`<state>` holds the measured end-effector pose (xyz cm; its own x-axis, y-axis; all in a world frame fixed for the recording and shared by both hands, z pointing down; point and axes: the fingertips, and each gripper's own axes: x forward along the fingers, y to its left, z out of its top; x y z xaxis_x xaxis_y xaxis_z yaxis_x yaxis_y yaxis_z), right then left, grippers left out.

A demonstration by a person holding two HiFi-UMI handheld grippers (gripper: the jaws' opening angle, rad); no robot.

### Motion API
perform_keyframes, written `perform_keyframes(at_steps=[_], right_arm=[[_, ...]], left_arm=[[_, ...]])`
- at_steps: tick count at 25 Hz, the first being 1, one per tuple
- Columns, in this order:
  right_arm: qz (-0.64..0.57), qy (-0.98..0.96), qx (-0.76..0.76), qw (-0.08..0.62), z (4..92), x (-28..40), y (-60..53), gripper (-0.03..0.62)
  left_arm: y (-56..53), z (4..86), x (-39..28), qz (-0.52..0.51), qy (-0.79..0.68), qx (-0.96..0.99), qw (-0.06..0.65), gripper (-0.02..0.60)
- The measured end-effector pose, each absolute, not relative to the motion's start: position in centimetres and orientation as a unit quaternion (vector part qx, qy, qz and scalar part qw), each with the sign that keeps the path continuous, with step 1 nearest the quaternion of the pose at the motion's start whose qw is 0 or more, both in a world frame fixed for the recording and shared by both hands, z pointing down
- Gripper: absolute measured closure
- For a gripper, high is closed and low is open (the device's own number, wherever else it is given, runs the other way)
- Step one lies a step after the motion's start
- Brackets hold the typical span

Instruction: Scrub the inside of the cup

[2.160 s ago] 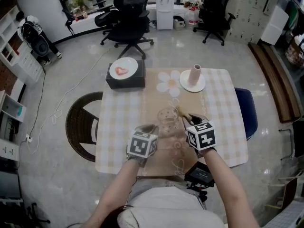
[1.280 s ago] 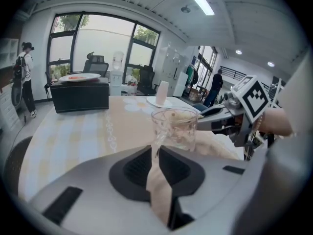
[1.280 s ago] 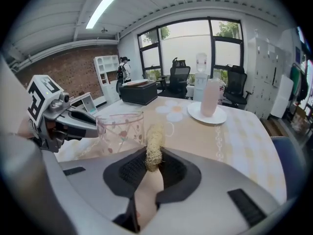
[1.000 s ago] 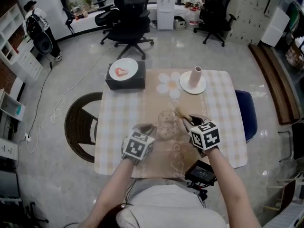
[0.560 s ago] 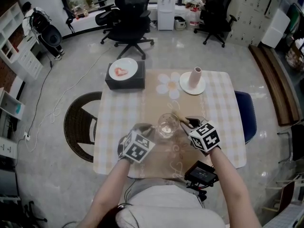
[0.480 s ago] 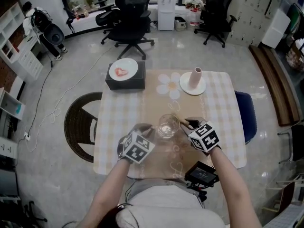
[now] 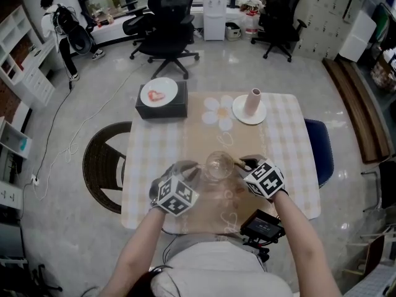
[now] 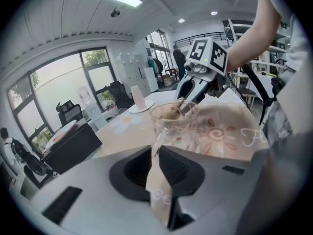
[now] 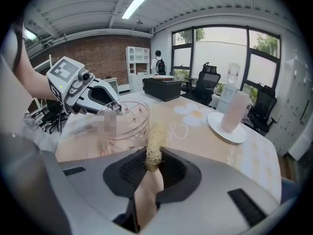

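Head view: your glass cup (image 7: 218, 164) is at the middle of the checked table (image 7: 291, 166), with office chairs (image 7: 166, 17) beyond. Left gripper view: your left gripper (image 8: 159, 153) pinches the cup's near wall. The loofah scrubber (image 8: 179, 109) inside it is blurry. Right gripper view: your right gripper (image 9: 150, 160) clamps that scrubber beside the rim.

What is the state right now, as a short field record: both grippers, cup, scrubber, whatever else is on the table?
left gripper: shut on the glass cup, pinching its wall
right gripper: shut on the loofah scrubber
glass cup: clear, between the two grippers, over the tablecloth
loofah scrubber: tip at the cup's rim, seemingly reaching inside
far side: pink vase on a white plate; black box with a second plate on top
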<state>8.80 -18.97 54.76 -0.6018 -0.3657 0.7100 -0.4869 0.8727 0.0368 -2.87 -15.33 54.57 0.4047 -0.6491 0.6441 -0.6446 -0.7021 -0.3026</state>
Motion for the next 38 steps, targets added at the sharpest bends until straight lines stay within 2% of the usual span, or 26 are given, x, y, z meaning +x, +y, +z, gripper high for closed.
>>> perform_keyframes(at_steps=[3, 7, 13, 28, 38], right_arm=[[0.090, -0.896, 0.245, 0.358, 54.0, 9.0, -19.4, 0.528], [0.105, -0.913, 0.255, 0.300, 51.8, 9.1, -20.2, 0.528], [0.052, -0.936, 0.244, 0.247, 49.2, 8.3, -20.0, 0.528], [0.005, -0.944, 0.165, 0.284, 51.4, 7.8, -19.4, 0.531], [0.041, -0.935, 0.128, 0.328, 55.3, 8.2, -20.0, 0.531]], left_arm=[[-15.3, 54.3, -2.8, -0.390, 0.379, -0.838, 0.037, 0.535], [-15.4, 53.9, -2.6, -0.394, 0.374, -0.837, 0.067, 0.535], [-15.4, 53.7, -2.3, -0.396, 0.369, -0.835, 0.099, 0.535], [-15.3, 53.4, -2.1, -0.404, 0.334, -0.831, 0.184, 0.529], [-15.3, 53.3, -2.0, -0.406, 0.329, -0.830, 0.195, 0.528]])
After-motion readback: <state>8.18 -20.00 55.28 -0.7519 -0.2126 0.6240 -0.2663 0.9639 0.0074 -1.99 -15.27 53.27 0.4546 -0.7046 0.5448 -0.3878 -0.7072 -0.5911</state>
